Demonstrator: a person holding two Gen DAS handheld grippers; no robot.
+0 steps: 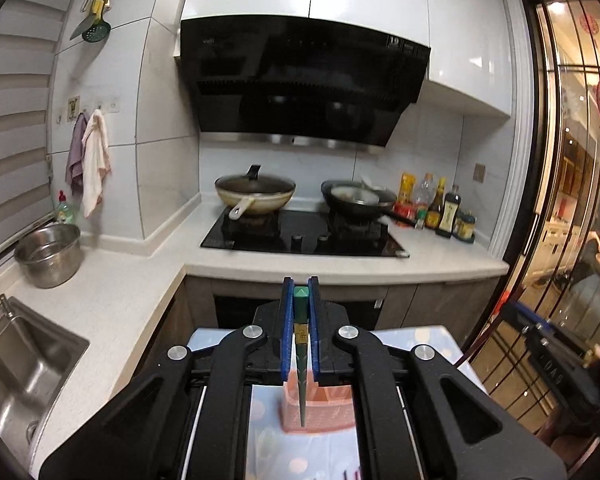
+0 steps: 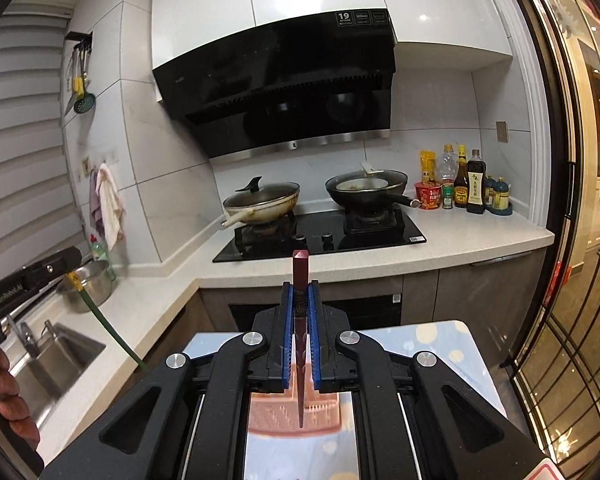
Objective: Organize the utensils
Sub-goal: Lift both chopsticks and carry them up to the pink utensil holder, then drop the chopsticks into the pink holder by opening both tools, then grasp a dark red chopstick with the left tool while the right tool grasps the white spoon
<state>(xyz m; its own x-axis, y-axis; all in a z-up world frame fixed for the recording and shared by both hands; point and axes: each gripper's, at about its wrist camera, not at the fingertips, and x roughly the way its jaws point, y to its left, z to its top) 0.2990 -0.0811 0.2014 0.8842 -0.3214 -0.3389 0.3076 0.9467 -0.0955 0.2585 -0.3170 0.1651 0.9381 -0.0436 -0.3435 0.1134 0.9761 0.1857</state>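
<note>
A small kitchen with white wall tiles, white upper cabinets and an L-shaped pale surface (image 2: 480,236) forms the background. A black range hood (image 2: 284,92) hangs over the black hob (image 2: 320,240); a sticker on the hood's upper right corner reads "19", the finer print beside it too small to read. Two pans stand on the hob: a lidded cream wok (image 2: 262,204) on its left burner and a black frying pan (image 2: 366,188) on its right burner. Right of the hob is a cluster of sauce bottles (image 2: 466,184) with labels too small to read, and a red instant-noodle cup (image 2: 429,196). Left of the hob, two cloths (image 1: 90,160) hang on wall hooks, a steel pot (image 1: 50,254) stands on the surface, and a steel sink (image 1: 24,364) lies beyond it.

The left tool (image 1: 300,308) is clamped narrow on one green chopstick (image 1: 301,356), its tip hanging above a pink slotted utensil holder (image 1: 324,412) on a patterned tablecloth (image 1: 272,440) in front of the hob. The right tool (image 2: 300,312) is squeezed narrow on one dark red chopstick (image 2: 300,280), its tip over the same holder.
</note>
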